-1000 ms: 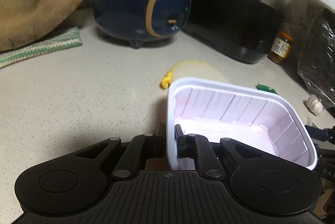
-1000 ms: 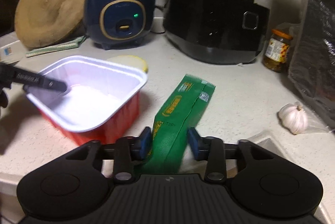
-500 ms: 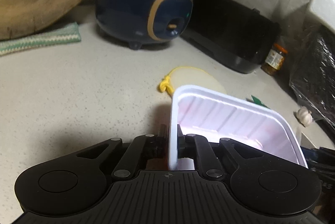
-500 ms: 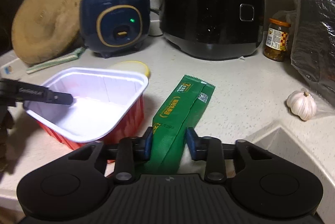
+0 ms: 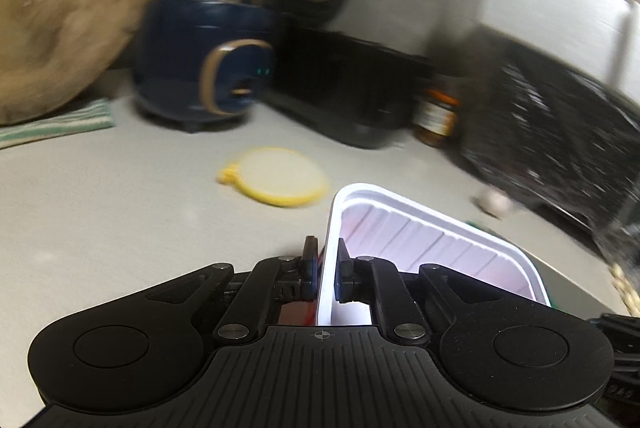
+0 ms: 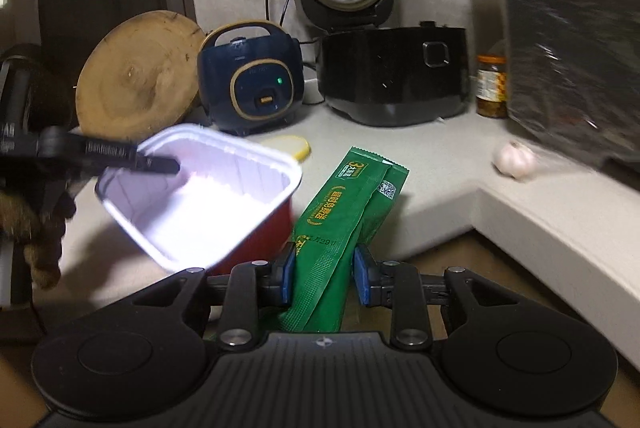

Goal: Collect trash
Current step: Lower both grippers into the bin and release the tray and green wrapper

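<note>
My left gripper [image 5: 327, 270] is shut on the near wall of an empty plastic tray [image 5: 432, 248], white inside and red outside, and holds it lifted off the counter. The right wrist view shows the same tray [image 6: 208, 204] tilted in the air at the left, with the left gripper's finger [image 6: 120, 156] clamped over its rim. My right gripper [image 6: 325, 274] is shut on a long green snack wrapper [image 6: 344, 220], which sticks up and away from the jaws, clear of the counter edge.
On the grey counter [image 6: 420, 164] lie a yellow round pad [image 5: 280, 180] and a garlic bulb [image 6: 514, 158]. Behind stand a navy rice cooker [image 6: 252, 76], a black open cooker [image 6: 394, 72], a jar [image 6: 490, 86], a wooden board [image 6: 136, 76] and a black bag [image 6: 572, 60].
Both grippers have pulled back from the counter with their loads: the tray is lifted and tilted, and the wrapper now hangs beyond the counter edge. The right jaws closed tighter on the wrapper.
</note>
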A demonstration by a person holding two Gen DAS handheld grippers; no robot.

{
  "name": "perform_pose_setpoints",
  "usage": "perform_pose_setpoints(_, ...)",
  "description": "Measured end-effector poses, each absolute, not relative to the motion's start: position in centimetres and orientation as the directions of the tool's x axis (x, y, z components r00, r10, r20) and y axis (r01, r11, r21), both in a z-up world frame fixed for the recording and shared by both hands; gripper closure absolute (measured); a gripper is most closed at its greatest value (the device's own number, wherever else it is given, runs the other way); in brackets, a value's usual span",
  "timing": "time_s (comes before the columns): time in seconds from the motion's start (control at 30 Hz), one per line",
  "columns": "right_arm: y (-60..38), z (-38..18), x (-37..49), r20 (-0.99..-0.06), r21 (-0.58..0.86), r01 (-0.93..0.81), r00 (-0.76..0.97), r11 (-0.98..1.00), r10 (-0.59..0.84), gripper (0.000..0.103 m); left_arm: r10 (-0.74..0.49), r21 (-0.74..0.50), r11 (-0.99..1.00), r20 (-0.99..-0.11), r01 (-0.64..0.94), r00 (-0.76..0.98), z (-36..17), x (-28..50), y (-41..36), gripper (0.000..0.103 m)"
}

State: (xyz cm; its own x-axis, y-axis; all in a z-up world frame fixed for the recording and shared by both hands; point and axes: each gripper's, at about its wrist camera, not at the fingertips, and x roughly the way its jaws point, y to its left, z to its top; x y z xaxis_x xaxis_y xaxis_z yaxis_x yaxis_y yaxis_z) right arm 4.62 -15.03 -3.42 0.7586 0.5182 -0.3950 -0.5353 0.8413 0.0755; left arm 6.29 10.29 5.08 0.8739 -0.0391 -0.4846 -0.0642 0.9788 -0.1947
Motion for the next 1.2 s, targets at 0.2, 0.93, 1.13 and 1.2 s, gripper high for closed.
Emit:
perform_pose_setpoints(0.2, -19.9, -7.8, 0.4, -0.424, 0.059, -0.420, 0.811, 0.906, 0.404, 0.074, -0.189, -0.184, 0.976, -0.475, 0.113, 0.860, 3.0, 5.0, 4.3, 0.092)
perform_pose_setpoints(0.93, -28.1, -23.1, 0.5, -0.650, 0.014, -0.099, 0.755, 0.995, 0.085, 0.074, -0.124, -0.132, 0.991, -0.775, 0.033, 0.620, -30.4, 13.4, -6.6, 0.087)
perform_pose_setpoints(1.13, -29.4, -24.9, 1.4, -0.698, 0.011, -0.061, 0.714, 0.998, 0.051, 0.074, -0.157, -0.192, 0.981, -0.867, -0.026, 0.472, -36.1, 16.3, -6.3, 0.076)
perform_pose_setpoints(1.2, -29.4, -25.4, 1.5, -0.713, 0.024, -0.057, 0.699, 0.998, 0.057, 0.074, -0.203, -0.242, 0.970, -0.863, -0.025, 0.463, -36.0, 16.2, -5.5, 0.077)
